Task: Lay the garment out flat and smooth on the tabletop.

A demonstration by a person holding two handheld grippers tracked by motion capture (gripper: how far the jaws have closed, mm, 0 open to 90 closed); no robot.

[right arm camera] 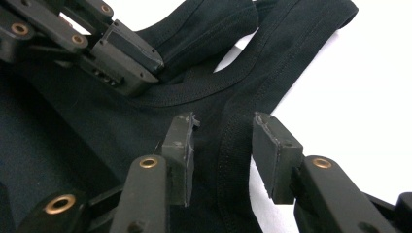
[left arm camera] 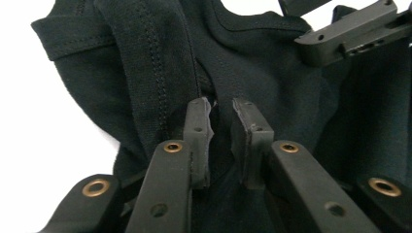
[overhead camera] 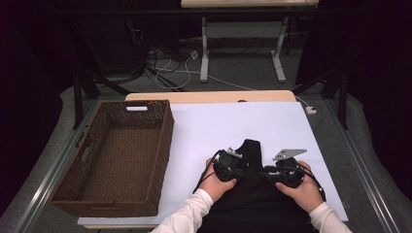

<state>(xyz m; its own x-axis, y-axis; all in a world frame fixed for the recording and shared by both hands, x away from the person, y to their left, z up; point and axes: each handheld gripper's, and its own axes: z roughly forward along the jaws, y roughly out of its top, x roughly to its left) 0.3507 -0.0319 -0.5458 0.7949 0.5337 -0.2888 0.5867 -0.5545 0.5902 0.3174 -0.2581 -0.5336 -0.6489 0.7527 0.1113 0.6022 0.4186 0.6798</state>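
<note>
A black sleeveless garment [overhead camera: 250,148] lies on the white table top [overhead camera: 233,121] at the front, its straps pointing away from the person. My left gripper [overhead camera: 238,165] rests over its left side; in the left gripper view its jaws [left arm camera: 222,109] stand a narrow gap apart above the dark cloth [left arm camera: 272,73] near a stitched armhole, pads not pressing. My right gripper [overhead camera: 278,171] sits beside it at the right. Its jaws [right arm camera: 226,121] are open wider, straddling the seamed strap edge [right arm camera: 233,141] without touching. The left gripper's jaws [right arm camera: 131,58] appear close by, at the neckline.
A brown woven basket [overhead camera: 163,145] with nothing in it stands at the table's left. Bare white surface stretches beyond the garment to the far edge. Behind the table are cables on the floor and the white legs of another table [overhead camera: 205,53].
</note>
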